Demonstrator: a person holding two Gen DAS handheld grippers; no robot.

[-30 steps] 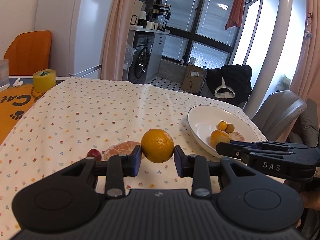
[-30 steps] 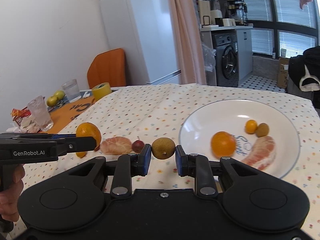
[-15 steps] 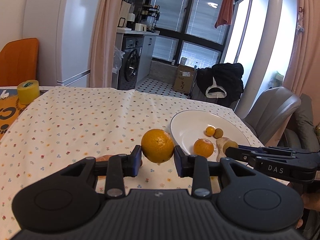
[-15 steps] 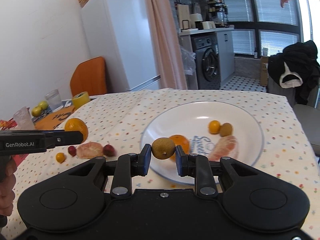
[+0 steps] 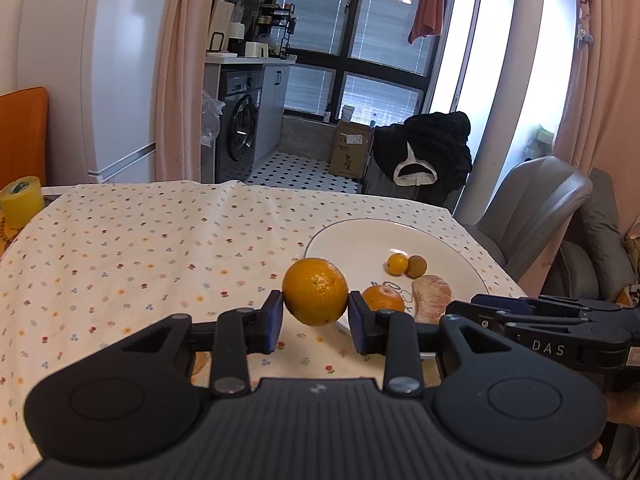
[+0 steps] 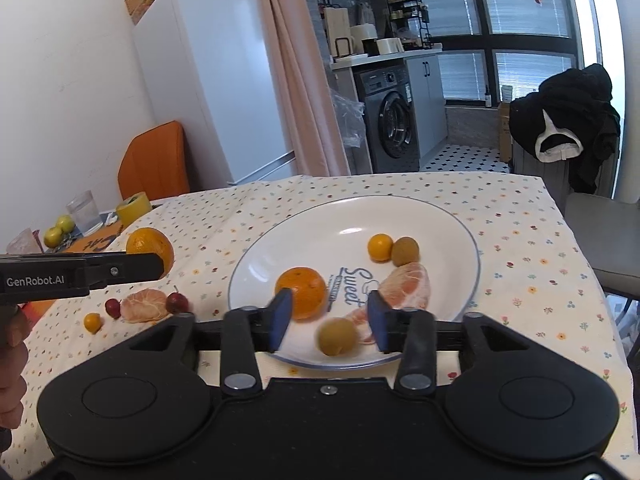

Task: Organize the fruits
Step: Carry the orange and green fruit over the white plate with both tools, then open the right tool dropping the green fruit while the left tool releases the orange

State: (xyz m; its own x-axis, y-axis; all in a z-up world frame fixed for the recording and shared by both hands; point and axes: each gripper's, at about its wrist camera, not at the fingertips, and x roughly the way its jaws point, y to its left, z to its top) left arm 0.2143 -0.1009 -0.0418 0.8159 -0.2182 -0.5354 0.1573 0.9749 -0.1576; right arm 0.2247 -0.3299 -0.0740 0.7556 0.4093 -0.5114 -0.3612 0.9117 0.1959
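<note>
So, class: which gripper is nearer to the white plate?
Right. The right gripper hangs open over the white plate's near rim; the left gripper, clamping an orange, is beside it over the tablecloth.

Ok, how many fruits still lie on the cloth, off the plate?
4, clustered left of the plate: small orange fruit, red fruit, peeled mandarin, second red fruit. Others may be hidden.

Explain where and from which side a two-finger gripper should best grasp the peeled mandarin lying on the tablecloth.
Probably across the peeled mandarin's narrower front-to-back middle, coming from above. It lies low and flattish, with a red fruit touching its right end and another close on its left, blocking side access.
</note>
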